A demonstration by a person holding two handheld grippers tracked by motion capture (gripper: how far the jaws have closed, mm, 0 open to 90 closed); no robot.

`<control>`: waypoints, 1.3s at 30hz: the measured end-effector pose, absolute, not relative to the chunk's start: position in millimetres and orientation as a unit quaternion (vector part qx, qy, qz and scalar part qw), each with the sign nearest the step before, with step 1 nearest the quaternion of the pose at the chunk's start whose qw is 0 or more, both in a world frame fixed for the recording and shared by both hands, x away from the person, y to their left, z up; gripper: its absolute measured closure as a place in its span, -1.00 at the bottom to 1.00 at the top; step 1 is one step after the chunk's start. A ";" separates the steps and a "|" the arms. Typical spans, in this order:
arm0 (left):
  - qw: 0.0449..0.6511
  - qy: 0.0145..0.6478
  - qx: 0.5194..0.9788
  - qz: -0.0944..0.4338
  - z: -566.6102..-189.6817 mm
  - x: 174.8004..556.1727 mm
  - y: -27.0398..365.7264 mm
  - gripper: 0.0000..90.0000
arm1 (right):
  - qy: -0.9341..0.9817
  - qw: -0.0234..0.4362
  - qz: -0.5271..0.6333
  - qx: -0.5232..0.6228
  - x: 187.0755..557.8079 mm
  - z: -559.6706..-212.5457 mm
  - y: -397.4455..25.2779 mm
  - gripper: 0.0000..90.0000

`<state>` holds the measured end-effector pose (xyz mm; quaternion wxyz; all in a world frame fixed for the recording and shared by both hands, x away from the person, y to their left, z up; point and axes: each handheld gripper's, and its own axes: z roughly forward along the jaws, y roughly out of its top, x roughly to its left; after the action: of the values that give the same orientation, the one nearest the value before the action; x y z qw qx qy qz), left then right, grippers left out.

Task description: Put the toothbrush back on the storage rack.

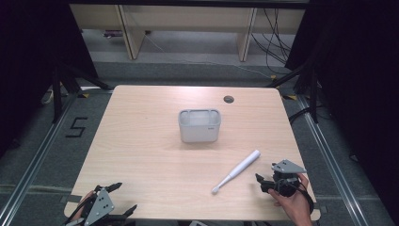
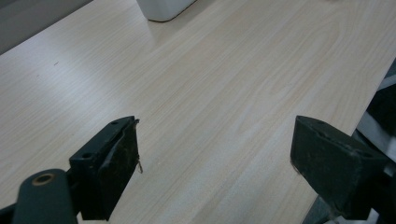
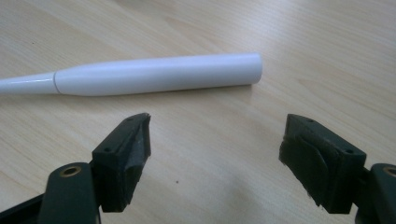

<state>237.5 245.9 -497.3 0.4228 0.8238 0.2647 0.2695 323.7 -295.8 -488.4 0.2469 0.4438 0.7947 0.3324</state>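
Spread wide and holding nothing, the right gripper (image 3: pixel 215 154) hovers low over the pale wood counter (image 3: pixel 303 56), its two black jaws framing bare grain just short of a white electric toothbrush (image 3: pixel 159 74). The toothbrush lies flat on the near right part of the counter, its thick handle end toward the far right and its slim neck running down-left to a small brush head (image 1: pixel 215 190), seen from the high view. It looks like smooth, glossy, hard plastic: rigid, fairly light, probably slick under the pads and apt to roll on its round body. The best hold would seem to be across the thick, near-cylindrical handle, close to its middle, rather than on the thin neck, which tapers and could slip or tip. At the near left corner the left gripper (image 1: pixel 120 197) rests with its jaws likewise wide apart and unladen, well away from the toothbrush. Farther back, near the counter's centre, stands a white rectangular container (image 1: pixel 199 125), open at the top, well apart from both grippers. Beyond it a small round cable hole (image 1: pixel 228 99) marks the far edge.
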 end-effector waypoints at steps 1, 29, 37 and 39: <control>0.425 0.265 0.822 0.270 -497.9 237.8 245.7 -0.67 | 0.791 0.246 0.335 0.449 323.3 -487.7 -294.7 -0.45; 0.415 0.264 0.829 0.267 -497.9 238.7 246.5 -0.67 | 0.798 0.251 0.369 0.406 365.5 -471.6 -277.2 0.85; 0.417 0.265 0.828 0.266 -497.9 238.5 246.4 -0.67 | 0.811 0.242 0.356 0.397 383.9 -477.0 -268.6 1.00; 0.417 0.265 0.828 0.266 -497.9 238.5 246.3 -0.67 | 0.818 0.242 0.345 0.391 390.3 -478.9 -266.0 1.00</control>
<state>238.5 246.3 -497.9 0.4168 0.8279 0.2646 0.2662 390.3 -266.0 -478.9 0.2423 0.3913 0.8180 0.3450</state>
